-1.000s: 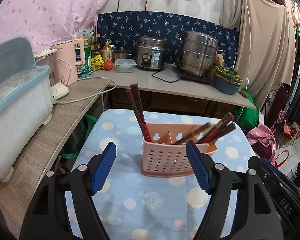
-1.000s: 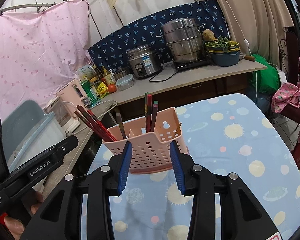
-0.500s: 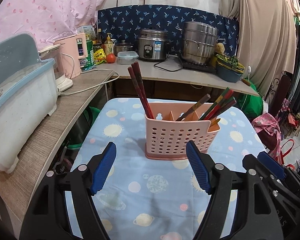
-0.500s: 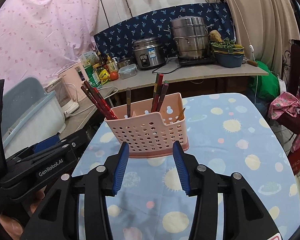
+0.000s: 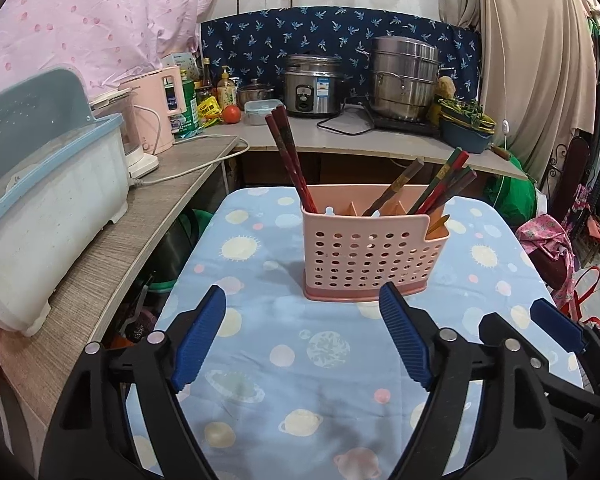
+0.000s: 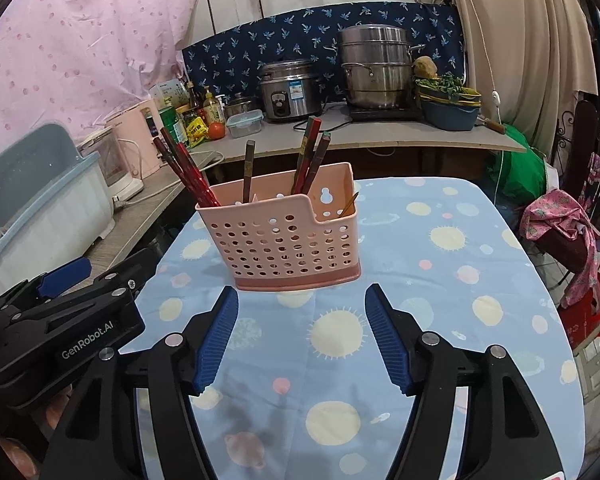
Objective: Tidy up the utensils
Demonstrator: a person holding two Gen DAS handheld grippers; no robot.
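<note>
A: Left wrist view first. Where is the pink utensil holder?

B: It stands upright on the desk, on its blue cloth with suns and planets, just ahead of the left gripper. That gripper is spread, its jaws have just been opening, and only bare cloth lies between them.

A: What is in the holder?

B: Two dark red chopsticks lean left out of the left compartment. A brown chopstick sits further along, and a bundle of red, green and dark chopsticks leans right. A low notch at the right end shows a yellowish tip; I cannot tell what it is.

A: And from the right wrist?

B: The right gripper is also spread, its jaws have just been opening too, with nothing between them. The holder sits just beyond its fingertips, not touching. The left gripper shows at the lower left, with part of a hand under it.

A: Anything behind?

B: A rice cooker and a steel steamer pot on the back counter, and a pale bin on the left counter.
</note>
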